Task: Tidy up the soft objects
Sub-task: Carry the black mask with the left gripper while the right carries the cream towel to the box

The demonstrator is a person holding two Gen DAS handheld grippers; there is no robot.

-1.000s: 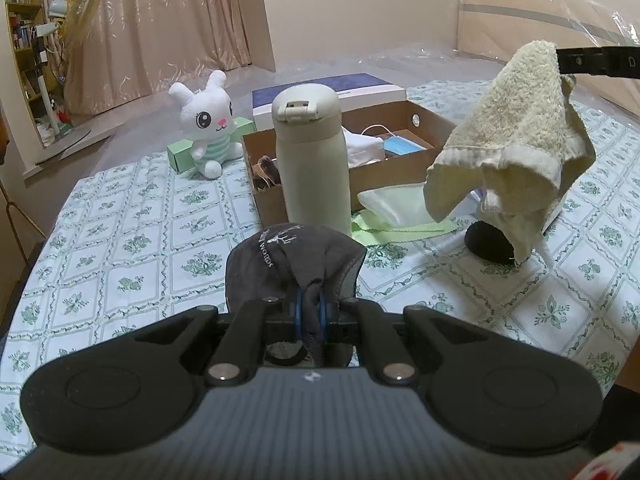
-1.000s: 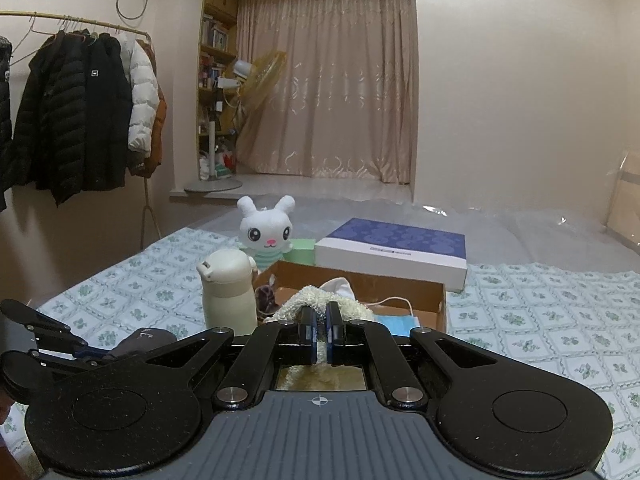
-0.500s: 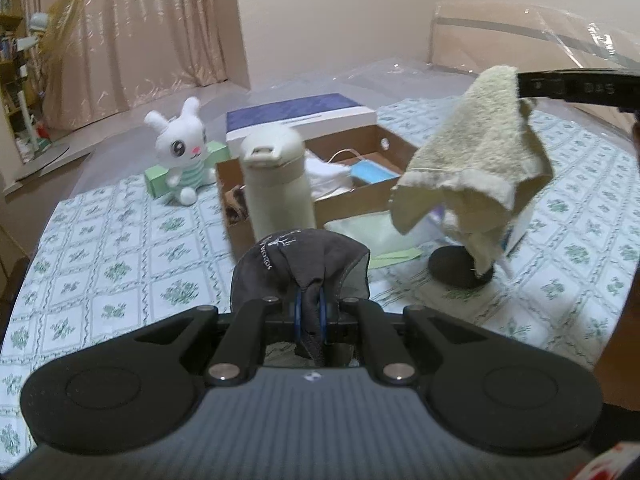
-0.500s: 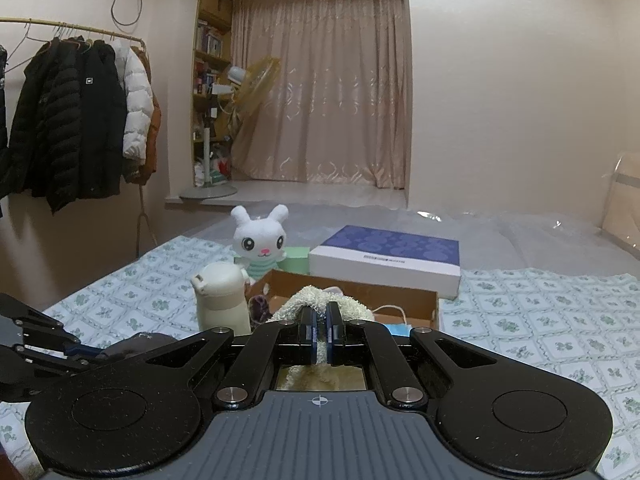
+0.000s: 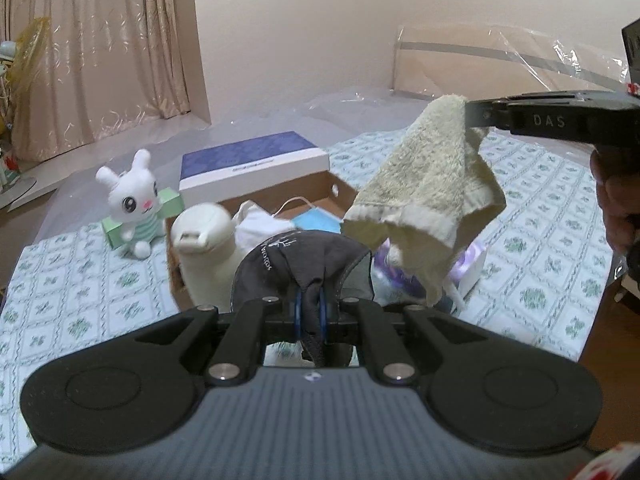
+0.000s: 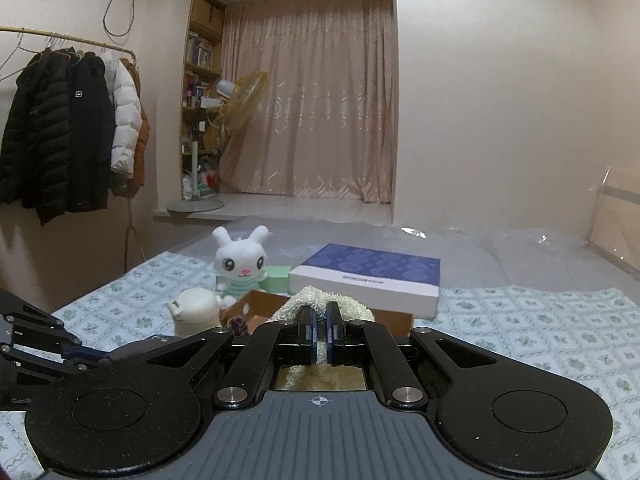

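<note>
Dark grey cloth, smooth with pale lettering, pinched tight in the left gripper above the cardboard box. Cream terry towel, nubbly and drooping, clamped by the right gripper; its own view shows only a tuft. The coat rack appears there alone.

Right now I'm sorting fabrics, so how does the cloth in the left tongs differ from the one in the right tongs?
The dark grey cloth is smooth, thin and printed with white lettering; the cream towel is thick, looped terry with a hemmed edge. The dark grey cloth bunches above its tongs, while the cream towel hangs below. Both are pinched in shut tongs above the table.
</note>
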